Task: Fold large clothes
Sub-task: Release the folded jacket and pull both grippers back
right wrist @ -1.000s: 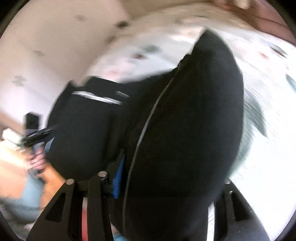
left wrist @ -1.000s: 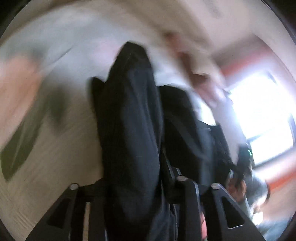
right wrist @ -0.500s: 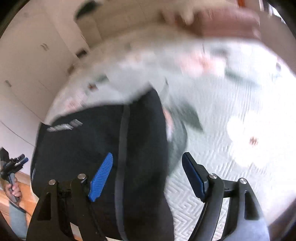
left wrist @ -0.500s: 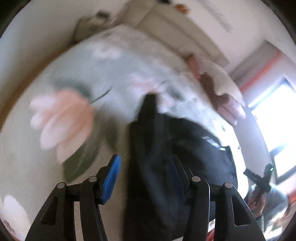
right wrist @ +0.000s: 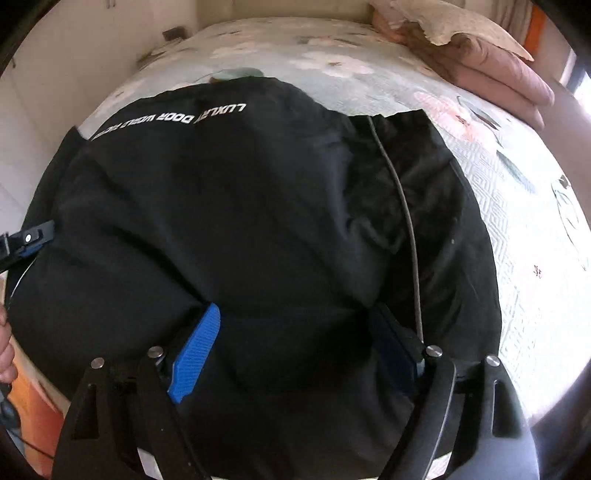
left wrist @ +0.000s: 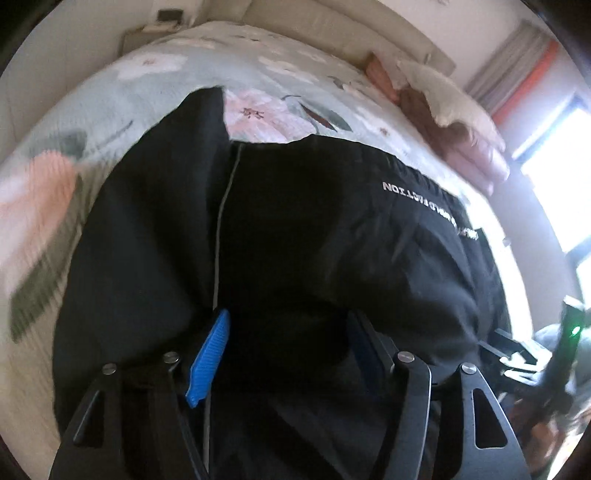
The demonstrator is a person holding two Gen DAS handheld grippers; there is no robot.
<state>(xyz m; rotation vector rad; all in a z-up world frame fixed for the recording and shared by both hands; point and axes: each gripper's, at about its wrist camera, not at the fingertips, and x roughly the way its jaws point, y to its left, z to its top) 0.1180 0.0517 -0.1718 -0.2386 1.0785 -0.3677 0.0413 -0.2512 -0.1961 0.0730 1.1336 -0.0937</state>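
A large black garment [left wrist: 314, 240] with white lettering lies folded over on the floral bed cover [left wrist: 147, 85]. It also fills the right wrist view [right wrist: 240, 221]. My left gripper [left wrist: 288, 350] is open, its blue-padded fingers [left wrist: 208, 362] spread over the near edge of the black cloth. My right gripper [right wrist: 295, 350] is open too, its blue pads [right wrist: 195, 354] apart with the cloth bulging between them. Neither holds the cloth.
Folded pink and beige bedding [right wrist: 491, 62] is stacked at the head of the bed. A headboard [left wrist: 332, 26] and wall stand behind. A bright window [left wrist: 554, 192] is at the right. The other gripper shows at the view's edge [right wrist: 26, 240].
Both grippers let go of the black garment and opened. The garment, earlier held up, now lies on the bed, and both grippers have moved low over its near edge.
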